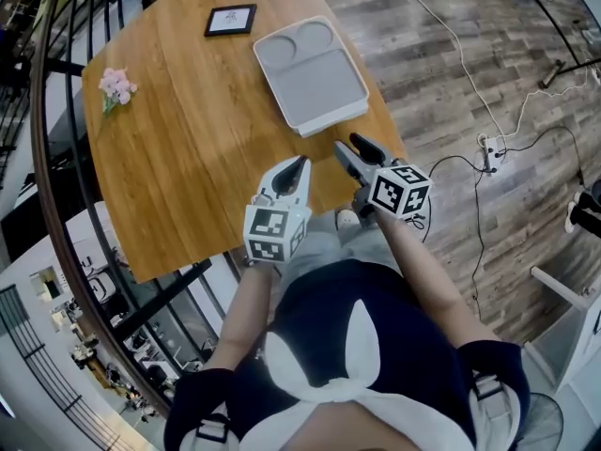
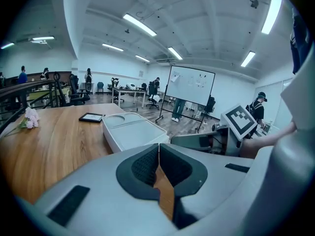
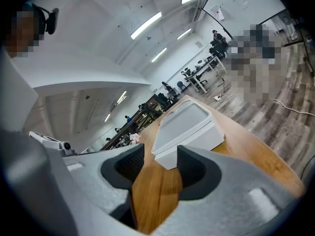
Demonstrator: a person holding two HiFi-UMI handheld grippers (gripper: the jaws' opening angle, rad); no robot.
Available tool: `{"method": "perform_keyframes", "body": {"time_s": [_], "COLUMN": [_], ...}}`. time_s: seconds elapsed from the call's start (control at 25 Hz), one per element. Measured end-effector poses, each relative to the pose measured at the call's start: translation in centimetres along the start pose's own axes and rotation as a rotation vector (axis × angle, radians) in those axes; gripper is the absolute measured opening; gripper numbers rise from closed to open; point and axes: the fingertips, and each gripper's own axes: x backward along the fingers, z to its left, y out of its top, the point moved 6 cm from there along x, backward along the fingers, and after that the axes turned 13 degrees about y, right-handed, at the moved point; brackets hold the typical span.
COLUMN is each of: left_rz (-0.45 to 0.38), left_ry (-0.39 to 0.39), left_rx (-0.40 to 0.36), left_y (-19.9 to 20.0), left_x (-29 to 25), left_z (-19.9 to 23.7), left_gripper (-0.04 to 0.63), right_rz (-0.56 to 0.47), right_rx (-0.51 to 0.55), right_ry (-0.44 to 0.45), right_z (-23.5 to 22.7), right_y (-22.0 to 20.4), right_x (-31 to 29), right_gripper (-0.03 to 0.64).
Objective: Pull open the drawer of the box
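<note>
The box [image 1: 310, 75] lay on the wooden tabletop [image 1: 178, 158], at about twelve o'clock from both grippers and clear of them. The left gripper [image 1: 300, 164] hung near the tabletop's near edge, its jaws clenched together on nothing. The right gripper [image 1: 346, 145], at its three o'clock, had its jaws released and empty, aimed at the box's near corner. A dark frame [image 1: 230, 19] sat at the box's ten o'clock and pink flowers [image 1: 117, 85] at its nine.

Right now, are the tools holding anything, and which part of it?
Nothing is held. The left tool is shut on nothing; the right tool is open and empty, not touching the white box.
</note>
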Motion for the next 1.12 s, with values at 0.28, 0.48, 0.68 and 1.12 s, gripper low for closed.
{"method": "perform_keyframes", "body": {"time_s": [0.28,0.48,0.68,1.12], "left_rz": [0.017,0.036,0.046,0.068], "left_ry": [-0.015,-0.024,-0.026,-0.027], "left_rx": [-0.008,-0.02,-0.019,-0.012], "left_y": [0.2,-0.3,-0.1,-0.3], "left_x": [-1.7,-2.5,-3.0,-3.9], "left_z": [0.9,1.3,1.4,2.4], "left_gripper": [0.021,0.021,0.021,0.021], "right_rz": [0.012,0.007,0.001,-0.021], "right_rx": [-0.052,-0.096,-0.149,-0.266], "right_ry": [-0.014,-0.024,-0.022,-0.018], "right_z": [-2.2,-3.4,-4.4,-6.8], "right_y": [-0.6,-1.1,-1.3,-2.1], "right_x": [-1.5,-2.2,-2.5,-3.7], "right_gripper": [0.207,0.207,0.207,0.23]}}
